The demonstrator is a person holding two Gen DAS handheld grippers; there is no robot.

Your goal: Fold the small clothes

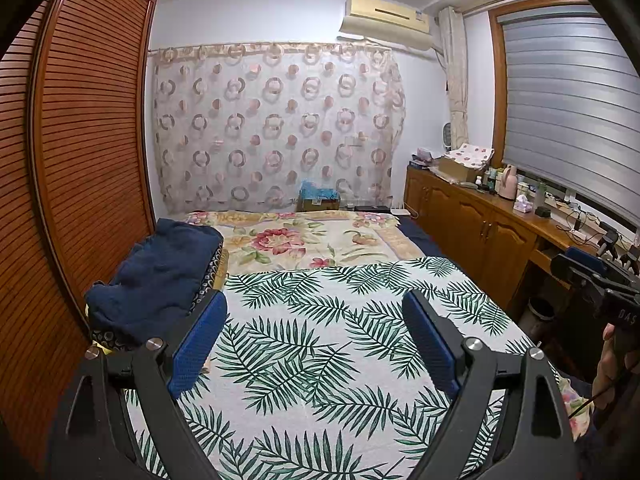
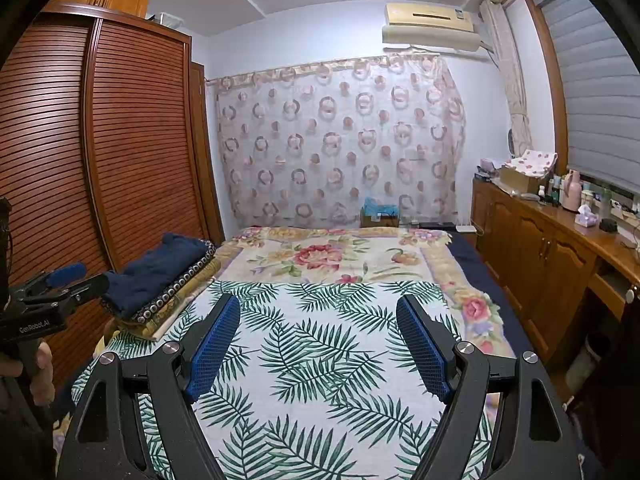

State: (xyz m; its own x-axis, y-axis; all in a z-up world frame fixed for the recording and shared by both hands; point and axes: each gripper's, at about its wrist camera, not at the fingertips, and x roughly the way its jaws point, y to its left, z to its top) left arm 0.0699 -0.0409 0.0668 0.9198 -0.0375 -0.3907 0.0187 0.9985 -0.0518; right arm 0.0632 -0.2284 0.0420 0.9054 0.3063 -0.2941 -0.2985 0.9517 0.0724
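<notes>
**Grippers gaping over the bed, clothes off to the left**

Left gripper (image 1: 314,344) and right gripper (image 2: 318,346) hover spread wide, empty. Navy clothes (image 1: 160,276) sit stacked at the bed's left edge, long axis running toward the curtain (image 1: 276,120). Left's nearer.

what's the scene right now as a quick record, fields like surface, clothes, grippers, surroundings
surface: bed with a palm-leaf sheet over a floral blanket
clothes: folded navy garment atop a stack at the bed's left edge
left gripper: jaws open, holding nothing, above the leaf sheet
right gripper: jaws open, holding nothing, above the leaf sheet
left side: slatted wooden wardrobe
right side: wooden cabinets under the window
far wall: circle-patterned curtain
</notes>
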